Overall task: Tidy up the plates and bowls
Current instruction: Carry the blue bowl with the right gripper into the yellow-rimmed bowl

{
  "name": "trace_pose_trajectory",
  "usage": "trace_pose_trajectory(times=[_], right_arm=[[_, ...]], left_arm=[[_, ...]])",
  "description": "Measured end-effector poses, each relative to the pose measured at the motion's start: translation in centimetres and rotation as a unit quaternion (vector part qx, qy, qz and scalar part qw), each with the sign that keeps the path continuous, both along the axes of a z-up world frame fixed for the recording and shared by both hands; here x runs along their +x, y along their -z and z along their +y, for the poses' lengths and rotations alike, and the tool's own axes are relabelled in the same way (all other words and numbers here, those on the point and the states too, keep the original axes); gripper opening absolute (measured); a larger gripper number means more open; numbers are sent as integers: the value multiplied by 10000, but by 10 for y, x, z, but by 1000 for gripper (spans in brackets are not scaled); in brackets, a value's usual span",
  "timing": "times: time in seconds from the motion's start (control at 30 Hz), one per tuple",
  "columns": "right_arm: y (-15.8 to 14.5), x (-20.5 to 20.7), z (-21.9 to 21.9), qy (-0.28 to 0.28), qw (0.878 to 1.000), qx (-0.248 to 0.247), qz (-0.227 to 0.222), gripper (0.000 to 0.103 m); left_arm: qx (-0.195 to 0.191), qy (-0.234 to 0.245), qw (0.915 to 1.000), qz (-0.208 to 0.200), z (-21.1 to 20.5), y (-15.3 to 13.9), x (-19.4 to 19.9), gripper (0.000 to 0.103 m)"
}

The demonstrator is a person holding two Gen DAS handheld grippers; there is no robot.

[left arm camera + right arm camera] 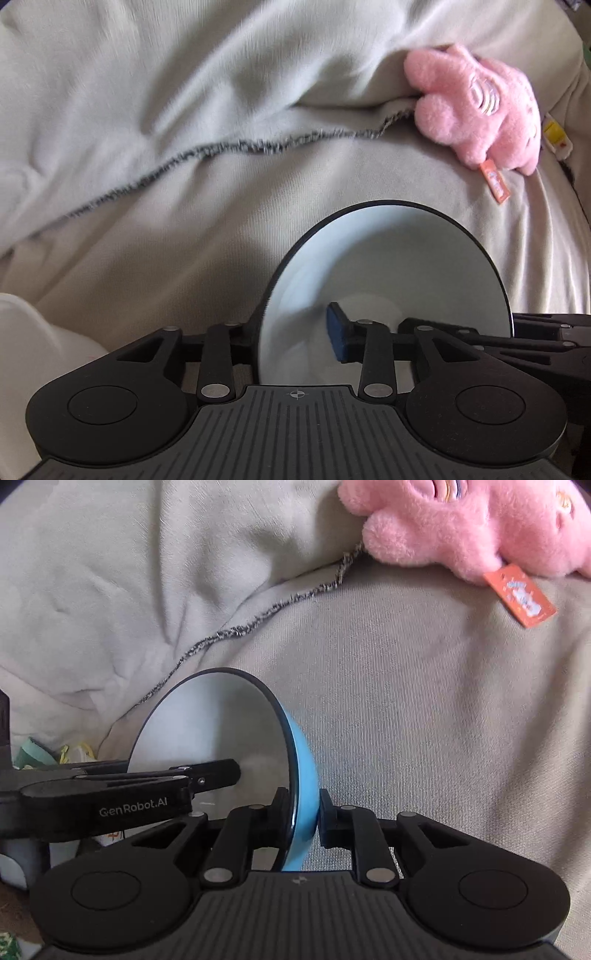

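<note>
The right gripper (303,818) clenched the blue bowl (221,731) by its rim; the left gripper (295,336) straddled the opposite rim, seemingly unclamped, below the pink plush (476,107).

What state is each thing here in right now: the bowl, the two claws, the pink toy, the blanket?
Bowl: empty, tipped up on edge, its wall pinched at the rim.
Right claw: shut on the bowl's rim, one pad inside, one outside.
Left claw: partly open astride the opposite rim, not clearly pressing.
Pink plush toy: lying on the bedding, orange tag out.
Blanket: rumpled.
</note>
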State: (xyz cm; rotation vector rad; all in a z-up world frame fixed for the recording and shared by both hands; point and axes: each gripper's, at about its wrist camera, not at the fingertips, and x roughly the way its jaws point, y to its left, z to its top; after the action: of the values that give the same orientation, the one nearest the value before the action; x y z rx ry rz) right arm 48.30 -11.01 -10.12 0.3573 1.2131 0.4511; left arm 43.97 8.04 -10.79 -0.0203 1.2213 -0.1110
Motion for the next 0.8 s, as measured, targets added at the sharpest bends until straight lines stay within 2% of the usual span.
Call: trace_pose_trajectory(times=[0.17,0.27,0.33,0.43,0.53,0.7,0.8], right_arm=[[-58,-23,-20,19,9977,334,-595,18],[-100,-51,-33,-114,9940,358,-1026,18],[-116,-73,-42,-215,9928,292,-1144,18],[-118,-107,-57,-315,9932,231,-1098,18],[-101,-135,-71,-295,9954,186,-898,19],[-61,-146,-81,-210,9977,143,-633,20],[-47,-149,-79,-151,9977,28,-665,20]], left_arm=[[29,139,9977,-670,-10,-75,-37,32],[-44,101,9968,-789,-22,-110,-66,32],[-84,121,9975,-697,-33,-118,-88,32],[-28,282,9982,-521,-52,-107,-122,33],[59,354,9992,-174,-68,-81,-144,33],[372,508,9976,283,-82,-37,-155,31],[479,480,9966,464,-82,-19,-155,29]])
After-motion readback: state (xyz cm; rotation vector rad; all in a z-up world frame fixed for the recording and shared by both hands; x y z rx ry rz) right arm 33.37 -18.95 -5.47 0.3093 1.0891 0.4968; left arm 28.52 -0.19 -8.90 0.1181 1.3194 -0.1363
